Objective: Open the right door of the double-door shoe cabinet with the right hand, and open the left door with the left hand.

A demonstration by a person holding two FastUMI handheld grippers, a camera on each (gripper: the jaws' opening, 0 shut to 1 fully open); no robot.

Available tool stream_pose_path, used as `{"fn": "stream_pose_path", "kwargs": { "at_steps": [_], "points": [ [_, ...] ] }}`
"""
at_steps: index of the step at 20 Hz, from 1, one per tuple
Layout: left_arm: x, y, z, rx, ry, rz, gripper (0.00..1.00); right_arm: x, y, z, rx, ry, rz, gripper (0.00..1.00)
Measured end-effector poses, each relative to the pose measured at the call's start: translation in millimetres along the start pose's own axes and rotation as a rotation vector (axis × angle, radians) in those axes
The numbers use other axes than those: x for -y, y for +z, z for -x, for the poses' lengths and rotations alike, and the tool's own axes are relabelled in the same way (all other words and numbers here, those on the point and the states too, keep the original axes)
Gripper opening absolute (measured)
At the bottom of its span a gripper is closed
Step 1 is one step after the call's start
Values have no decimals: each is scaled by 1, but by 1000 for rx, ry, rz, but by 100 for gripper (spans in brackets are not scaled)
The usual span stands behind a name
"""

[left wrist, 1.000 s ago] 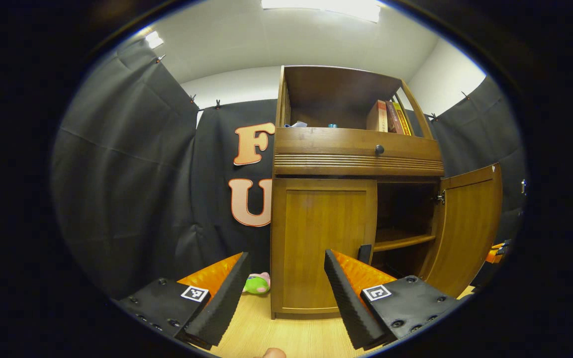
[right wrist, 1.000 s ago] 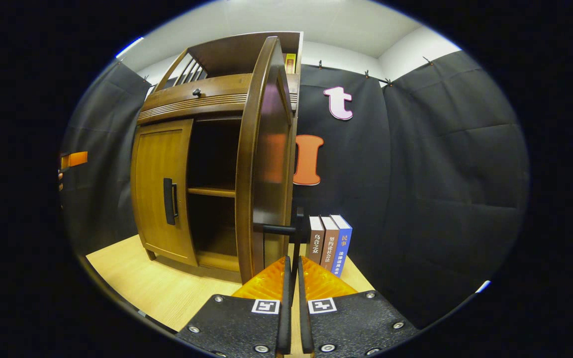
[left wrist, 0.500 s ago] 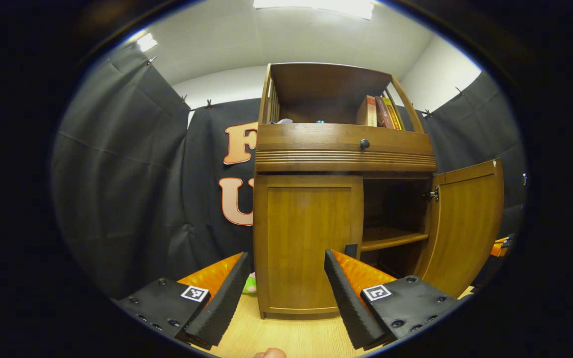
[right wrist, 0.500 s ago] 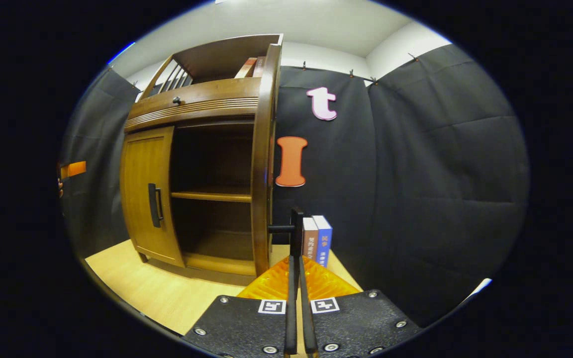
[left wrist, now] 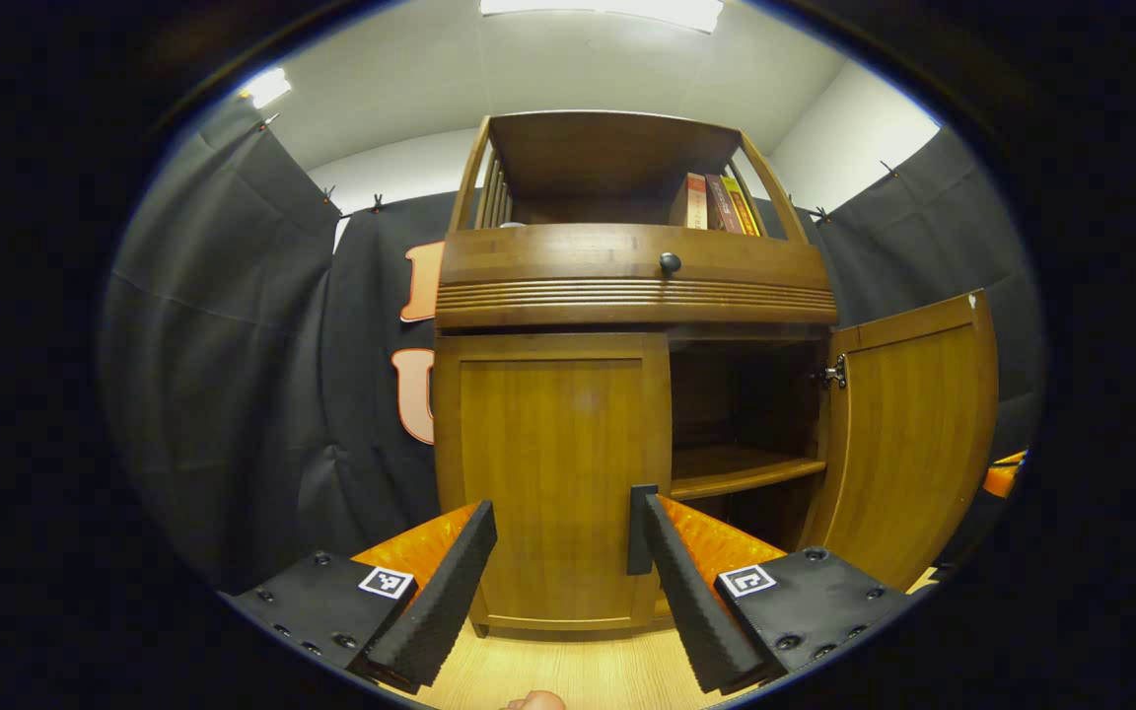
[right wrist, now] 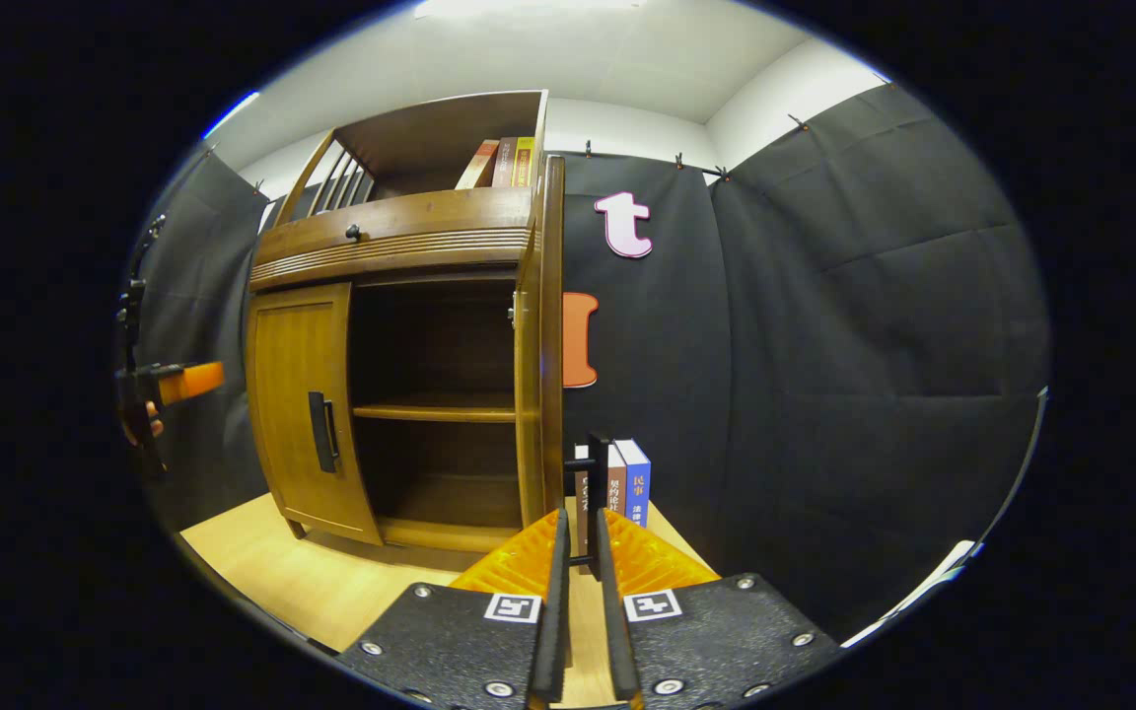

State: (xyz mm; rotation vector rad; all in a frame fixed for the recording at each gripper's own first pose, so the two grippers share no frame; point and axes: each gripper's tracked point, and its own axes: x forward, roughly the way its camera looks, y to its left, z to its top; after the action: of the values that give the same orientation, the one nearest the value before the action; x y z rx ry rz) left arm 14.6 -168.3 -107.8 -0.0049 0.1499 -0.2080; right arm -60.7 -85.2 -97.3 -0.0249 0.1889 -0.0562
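In the left gripper view, the left gripper [left wrist: 560,562] faces the shoe cabinet [left wrist: 627,286] head-on, jaws spread wide and holding nothing. The left door [left wrist: 553,473] is shut, and its dark handle [left wrist: 641,530] stands just beside the inner face of the right-hand finger; whether they touch cannot be told. That wide spread, level with the handle, reads as preparation to slide around it before clamping. The gripper points straight forward and nearly level, low near the pale wooden surface [left wrist: 568,671] the cabinet stands on, and a fingertip [left wrist: 535,701] of the holding hand peeks in at the bottom edge. The right door [left wrist: 913,434] is swung well out, exposing the inner shelf [left wrist: 741,473]; books [left wrist: 711,202] stand in the open top compartment, above a drawer knob [left wrist: 670,262]. In the right gripper view, the right gripper [right wrist: 580,602] has its jaws drawn nearly together around the right door's handle [right wrist: 594,493], apparently clamped on it, which would explain why the door, seen edge-on, stays open. The gripper is held level and in line with the door's edge, low over the surface. More books [right wrist: 625,483] stand behind the handle against the booth wall. The left gripper appears at the far left with the hand [right wrist: 146,426] holding it. By my judgement the right half is done and the left door is next.
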Motion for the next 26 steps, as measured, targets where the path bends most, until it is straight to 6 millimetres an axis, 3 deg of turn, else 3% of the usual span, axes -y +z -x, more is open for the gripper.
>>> {"fn": "stream_pose_path", "kwargs": {
  "at_steps": [2, 3, 4, 9, 10, 11, 12, 13, 18, 20, 21, 22, 23, 24, 26],
  "points": [
    [16, -10, -20, -8, -16, -9, 96, -9, 4, 7, 5, 21, -8, 24],
    [22, -14, -29, -8, -23, -16, 96, -13, 5, 10, 6, 31, -8, 26],
    [29, -20, -39, -2, -30, -21, 95, -17, 6, 10, 8, 44, -7, 21],
    [45, -52, -86, -18, -26, -34, 98, -23, 10, 8, 10, 60, -23, 34],
    [48, -60, -94, -35, -27, -35, 98, -24, 11, 8, 11, 61, -25, 52],
    [50, -70, -102, -56, -31, -32, 98, -25, 14, 8, 14, 63, -28, 53],
    [50, -77, -109, -74, -33, -28, 98, -24, 15, 8, 19, 62, -30, 48],
    [50, -85, -116, -84, -33, -26, 98, -24, 15, 8, 23, 58, -32, 73],
    [59, -102, -141, -87, -47, -10, 99, -21, 19, 5, 47, 29, -11, 94],
    [57, -105, -145, -92, -51, -19, 99, -24, 18, 5, 45, 34, -5, 96],
    [58, -105, -150, -94, -48, -27, 96, -27, 17, 5, 44, 40, -5, 91],
    [61, -105, -152, -95, -54, -32, 92, -29, 18, 5, 45, 43, -7, 87],
    [64, -106, -153, -98, -54, -36, 89, -30, 18, 5, 47, 44, -8, 92],
    [65, -109, -155, -105, -58, -42, 83, -30, 20, 5, 48, 45, -10, 87],
    [66, -111, -155, -119, -60, -39, 76, -33, 19, 6, 48, 48, -16, 87]
  ]
}}
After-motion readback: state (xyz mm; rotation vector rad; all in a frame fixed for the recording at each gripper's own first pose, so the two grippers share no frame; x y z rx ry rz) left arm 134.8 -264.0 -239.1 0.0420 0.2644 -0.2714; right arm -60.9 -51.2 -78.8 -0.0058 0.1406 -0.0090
